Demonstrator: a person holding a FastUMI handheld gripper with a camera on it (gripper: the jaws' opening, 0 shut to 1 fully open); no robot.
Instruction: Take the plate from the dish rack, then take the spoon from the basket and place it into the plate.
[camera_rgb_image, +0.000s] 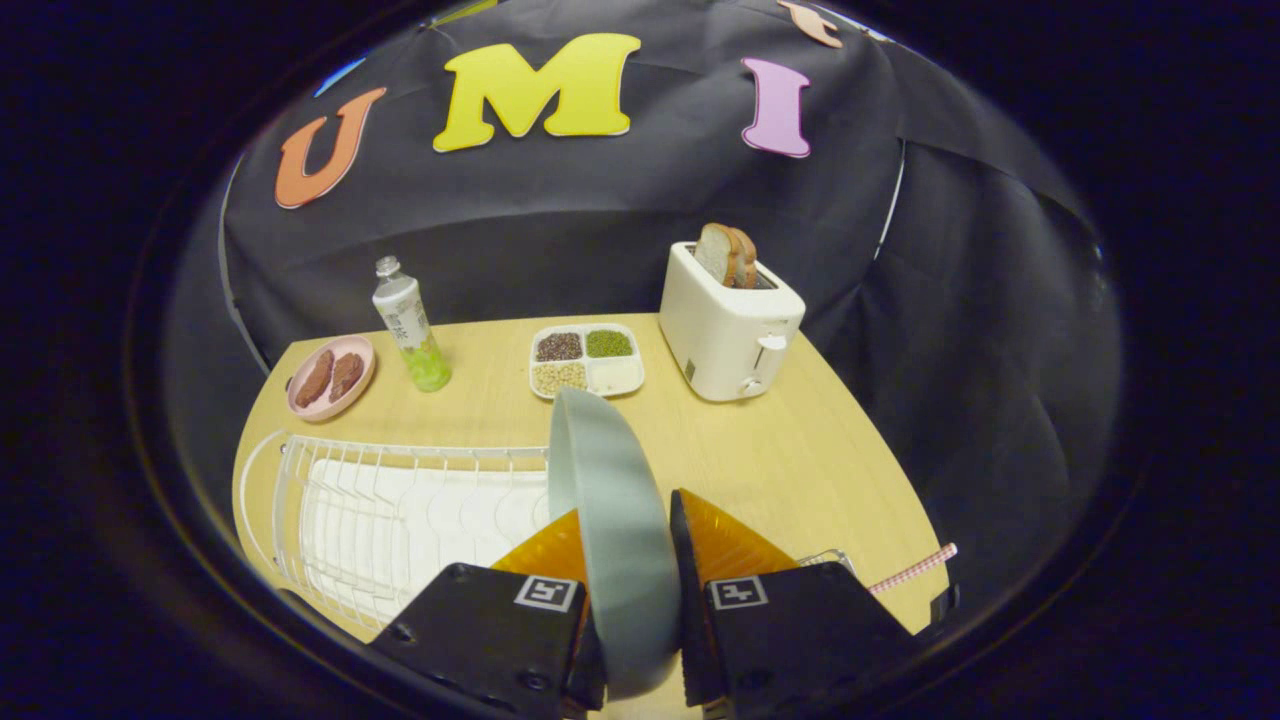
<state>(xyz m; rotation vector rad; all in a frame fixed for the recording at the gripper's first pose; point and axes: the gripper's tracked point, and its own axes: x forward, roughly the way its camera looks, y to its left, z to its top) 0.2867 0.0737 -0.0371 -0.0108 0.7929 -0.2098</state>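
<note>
Both fingers (560, 550) of your gripper (625, 545) are clamping the plate (610, 500) edge-on, w/ dish rack (400, 510) just beside.

the tongs (628, 545) are clamped on a grey-green plate (610, 520), held on edge, both fingers pressing its faces. just beside it on the wooden bench (800, 460) sits the white wire dish rack (400, 510). beyond stand a divided tray of beans (586, 359), a white toaster (728, 330) with bread slices (728, 254) poking up, a bottle (410, 325) and a pink dish (331, 377) holding brown pieces. a striped straw (915, 568) lies near the bench edge.
</note>
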